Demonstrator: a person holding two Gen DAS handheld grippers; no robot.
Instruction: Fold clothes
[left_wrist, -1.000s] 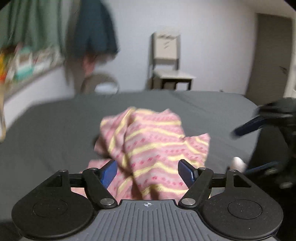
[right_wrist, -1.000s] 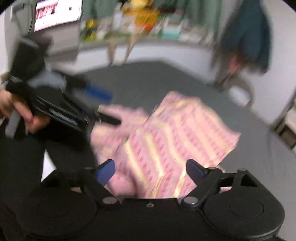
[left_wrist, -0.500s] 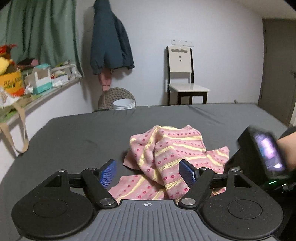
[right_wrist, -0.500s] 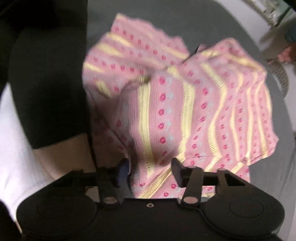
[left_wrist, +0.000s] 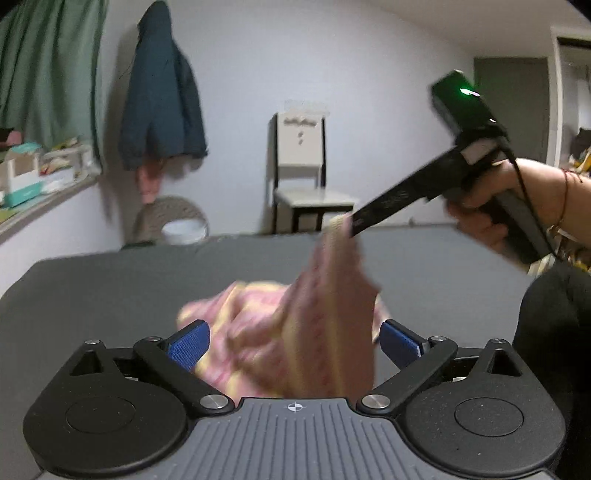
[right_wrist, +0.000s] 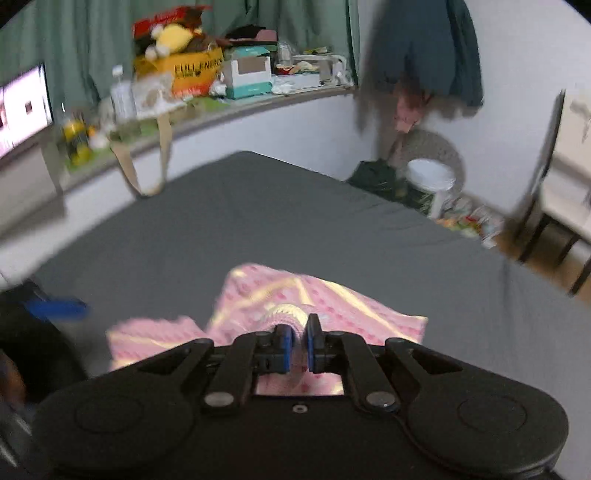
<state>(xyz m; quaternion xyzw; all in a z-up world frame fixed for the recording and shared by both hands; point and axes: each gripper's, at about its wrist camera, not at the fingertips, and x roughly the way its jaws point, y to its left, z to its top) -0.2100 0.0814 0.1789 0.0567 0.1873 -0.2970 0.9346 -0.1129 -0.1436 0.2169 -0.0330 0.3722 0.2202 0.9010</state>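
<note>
Right hand-held gripper (right_wrist: 298, 338): jaws just closed, clamped on an edge of the pink striped garment (left_wrist: 295, 332), lifting that part above the grey bed (left_wrist: 110, 288). Left hand-held gripper (left_wrist: 293, 343): jaws just opened wide, garment between the pads, not pressed.

— What's my rig look like from here?
— Left gripper (left_wrist: 293, 341): black linkage arms, blue ribbed pads (left_wrist: 188, 345), silver pivot screws, grey grooved housing with a crosshair mark.
— And at two o'clock?
— Right gripper (left_wrist: 351, 223): black body, green light, black cable, red thread bracelet (left_wrist: 564, 192) on my wrist.
</note>
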